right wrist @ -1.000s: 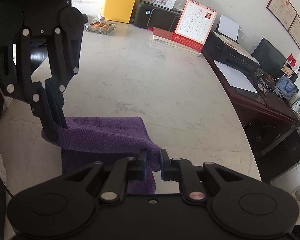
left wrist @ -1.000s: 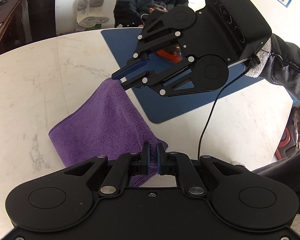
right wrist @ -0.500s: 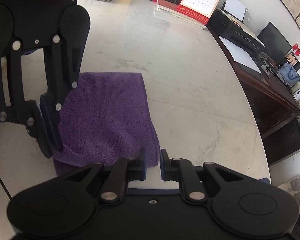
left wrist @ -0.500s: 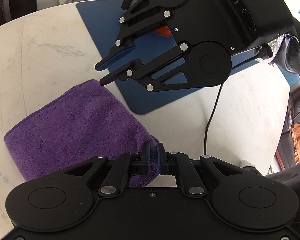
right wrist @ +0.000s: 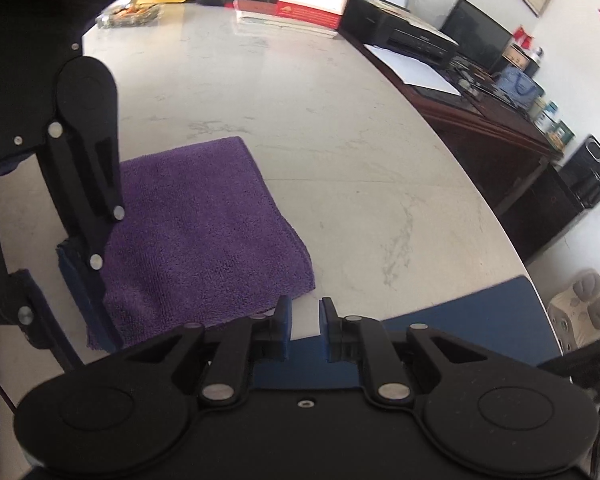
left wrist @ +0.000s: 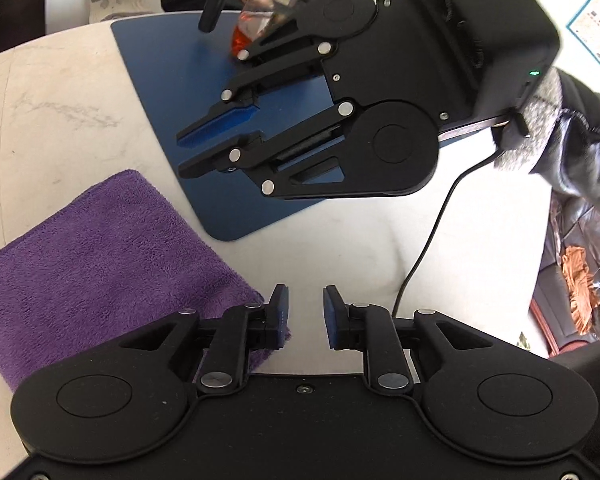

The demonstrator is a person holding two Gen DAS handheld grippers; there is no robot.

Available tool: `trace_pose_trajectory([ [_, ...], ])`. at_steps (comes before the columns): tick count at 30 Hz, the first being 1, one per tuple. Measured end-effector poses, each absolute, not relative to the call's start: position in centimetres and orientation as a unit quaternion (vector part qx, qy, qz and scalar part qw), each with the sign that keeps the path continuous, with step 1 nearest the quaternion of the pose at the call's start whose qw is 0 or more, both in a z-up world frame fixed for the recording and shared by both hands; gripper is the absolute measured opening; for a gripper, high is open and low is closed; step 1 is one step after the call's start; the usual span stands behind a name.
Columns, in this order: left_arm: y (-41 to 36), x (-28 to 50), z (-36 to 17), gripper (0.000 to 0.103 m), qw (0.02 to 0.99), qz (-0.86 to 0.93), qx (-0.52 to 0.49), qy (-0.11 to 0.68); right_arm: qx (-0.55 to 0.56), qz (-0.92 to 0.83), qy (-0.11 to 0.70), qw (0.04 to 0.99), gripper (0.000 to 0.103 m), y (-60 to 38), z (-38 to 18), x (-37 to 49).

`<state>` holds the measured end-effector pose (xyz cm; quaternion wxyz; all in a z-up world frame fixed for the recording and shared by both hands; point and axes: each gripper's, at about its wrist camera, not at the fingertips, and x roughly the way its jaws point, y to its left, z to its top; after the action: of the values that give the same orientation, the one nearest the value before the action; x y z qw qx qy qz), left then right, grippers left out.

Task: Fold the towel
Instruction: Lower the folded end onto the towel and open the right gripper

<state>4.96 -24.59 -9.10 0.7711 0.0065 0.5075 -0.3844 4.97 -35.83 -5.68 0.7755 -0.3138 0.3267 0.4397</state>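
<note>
Purple terry towel [left wrist: 99, 264], folded into a flat rectangle, lies on the pale marble-look worktop [left wrist: 51, 120]. Seen from the left tool [left wrist: 304, 316], it sits ahead and to the left, its near corner just beside the left-hand blue pad; nothing lies between the pads. The left tool's jaws have just been opening and now stand apart with a clear gap, holding nothing.

Right tool [right wrist: 304, 322]: jaws slightly parted, a narrow gap of bare worktop between them, gripping nothing. From this tool the towel [right wrist: 203, 236] lies ahead and to the left, its near edge just short of the fingertips. In the left wrist view the right tool [left wrist: 183, 154] hovers beyond the towel's far corner, over a dark blue mat [left wrist: 235, 200], clear of the cloth.

Black cable [left wrist: 424, 256] trails across the worktop to the right of the left tool. A person's dark padded sleeve [left wrist: 572, 136] shows behind the right tool.
</note>
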Motion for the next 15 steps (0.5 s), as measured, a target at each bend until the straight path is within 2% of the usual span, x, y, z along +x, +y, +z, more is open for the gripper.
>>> trace_pose_trajectory([
  [7, -16.8, 4.9, -9.0, 0.019, 0.808, -0.262, 0.027, 0.526, -0.247, 0.367, 0.39, 0.808, 0.012, -35.2, -7.7, 2.4],
  [15, -16.1, 5.1, -9.8, 0.02, 0.797, -0.298, 0.071, 0.52, -0.274, 0.337, 0.432, 0.79, 0.012, -31.4, -10.1, 1.0],
])
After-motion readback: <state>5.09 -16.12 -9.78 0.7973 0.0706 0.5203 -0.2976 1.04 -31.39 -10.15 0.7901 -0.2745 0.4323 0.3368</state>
